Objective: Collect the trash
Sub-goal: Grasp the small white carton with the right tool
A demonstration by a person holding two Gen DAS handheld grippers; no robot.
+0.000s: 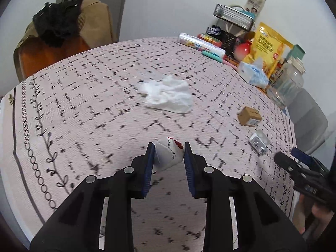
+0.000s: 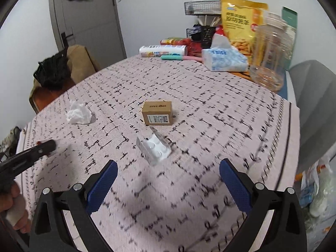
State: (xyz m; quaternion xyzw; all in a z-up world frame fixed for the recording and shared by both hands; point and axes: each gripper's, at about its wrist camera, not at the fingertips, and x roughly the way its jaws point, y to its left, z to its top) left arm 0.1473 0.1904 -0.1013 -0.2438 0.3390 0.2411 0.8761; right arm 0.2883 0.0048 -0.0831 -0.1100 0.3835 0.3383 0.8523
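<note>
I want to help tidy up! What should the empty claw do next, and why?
Probably lower the right claw onto the empty pill pack just ahead of it. Its jaws are open and hold nothing, while the left claw already grips a crumpled wrapper.

You have a crumpled white paper scrap with red print (image 1: 168, 154) pinched and lifted off the patterned tablecloth (image 1: 84, 105). A crumpled white tissue (image 1: 168, 96) lies mid-table. Near your right side sit a small brown cardboard box (image 2: 157, 113), upright, and just before it an empty clear-and-foil blister pack (image 2: 154, 149), tilted.
</note>
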